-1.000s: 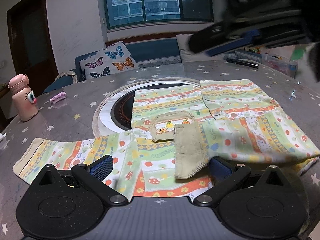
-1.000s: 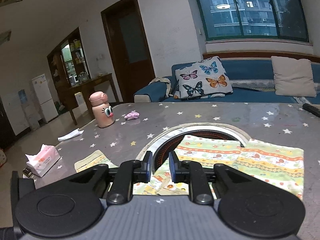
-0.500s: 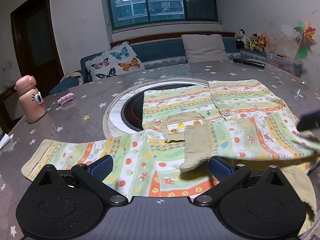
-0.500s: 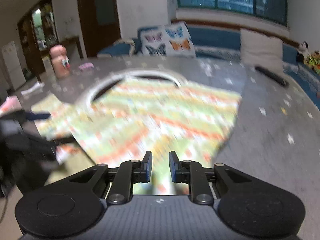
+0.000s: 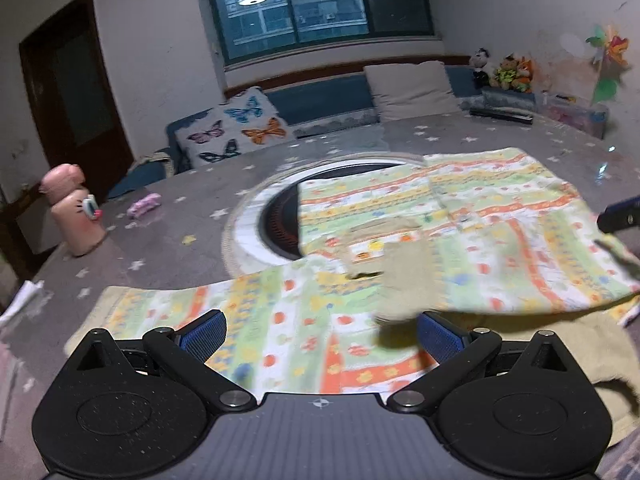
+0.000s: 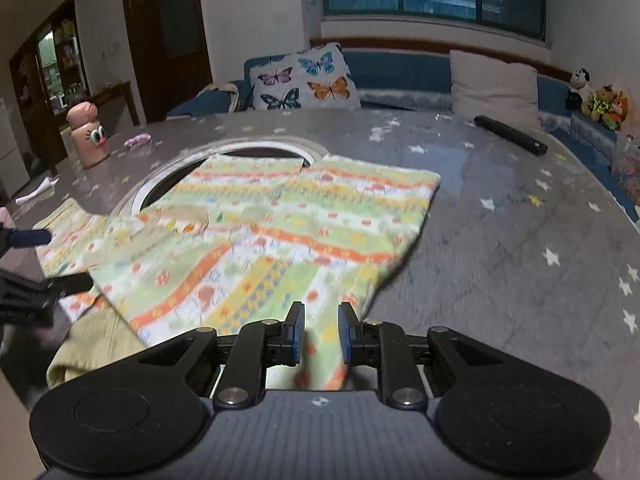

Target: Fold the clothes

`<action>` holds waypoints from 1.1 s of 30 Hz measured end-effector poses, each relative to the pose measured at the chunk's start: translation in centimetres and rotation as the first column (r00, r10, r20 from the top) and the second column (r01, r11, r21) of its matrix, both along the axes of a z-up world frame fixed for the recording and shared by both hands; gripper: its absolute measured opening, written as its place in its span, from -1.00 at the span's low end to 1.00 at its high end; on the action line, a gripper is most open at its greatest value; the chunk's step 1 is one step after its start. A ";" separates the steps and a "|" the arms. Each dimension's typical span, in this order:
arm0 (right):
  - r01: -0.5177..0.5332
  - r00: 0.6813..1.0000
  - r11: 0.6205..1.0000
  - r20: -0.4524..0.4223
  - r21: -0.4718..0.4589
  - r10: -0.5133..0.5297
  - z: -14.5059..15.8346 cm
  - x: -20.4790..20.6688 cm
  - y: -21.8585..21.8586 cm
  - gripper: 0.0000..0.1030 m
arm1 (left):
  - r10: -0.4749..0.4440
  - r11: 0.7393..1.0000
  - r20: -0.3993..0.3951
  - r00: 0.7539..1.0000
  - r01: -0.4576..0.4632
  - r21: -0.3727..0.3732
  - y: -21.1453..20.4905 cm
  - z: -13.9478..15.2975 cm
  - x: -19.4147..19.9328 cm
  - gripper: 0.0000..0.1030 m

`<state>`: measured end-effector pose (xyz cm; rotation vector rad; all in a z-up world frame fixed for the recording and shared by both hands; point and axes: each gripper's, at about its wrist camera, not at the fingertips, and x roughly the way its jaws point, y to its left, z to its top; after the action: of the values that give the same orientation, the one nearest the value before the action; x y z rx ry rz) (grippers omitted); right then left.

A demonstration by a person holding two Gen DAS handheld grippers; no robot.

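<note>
A child's patterned garment [image 5: 460, 232] with green, orange and yellow stripes lies on the grey starred table, its sleeve [image 5: 200, 304] stretched to the left. My left gripper [image 5: 320, 334] is open wide, low over the garment's near edge. My right gripper [image 6: 320, 334] stands over the garment's right part [image 6: 280, 240], jaws narrowly apart with cloth between the pads; it looks empty. Its fingers show at the right edge of the left wrist view [image 5: 620, 216]. A beige cuff [image 5: 404, 280] lies folded onto the body.
A pink bottle [image 5: 74, 216] stands at the far left with a small pink item [image 5: 144, 205] near it. A round inset ring [image 5: 256, 224] sits under the garment. A black remote [image 6: 510, 135] lies at the back right. White paper [image 5: 20, 300] lies at the left edge.
My right gripper swung from high over the table's left side down to the garment's right side. My left gripper pulled back a little and stayed open.
</note>
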<state>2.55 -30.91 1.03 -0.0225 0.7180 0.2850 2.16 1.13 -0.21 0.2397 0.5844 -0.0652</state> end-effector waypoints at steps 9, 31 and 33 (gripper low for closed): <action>0.002 1.000 0.999 -0.026 -0.038 -0.003 -1.6 1.8 0.9 -0.66 | 0.051 0.993 0.004 0.999 -0.050 -0.103 2.7 1.8 0.8 0.92; -0.007 1.000 0.999 -0.014 -0.053 0.006 -1.8 1.5 1.0 -0.65 | -0.151 0.974 -0.039 0.988 0.142 -0.175 -2.8 -0.3 4.4 -0.87; -0.009 1.000 0.998 -0.012 -0.058 0.008 -1.9 1.5 1.1 -0.65 | -0.145 0.979 -0.017 0.989 0.141 -0.144 -3.0 -0.3 4.1 -0.86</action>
<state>4.02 -29.80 -0.82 -0.0791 0.7383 0.2725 6.28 -1.91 -0.52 0.1413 0.5864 -0.2491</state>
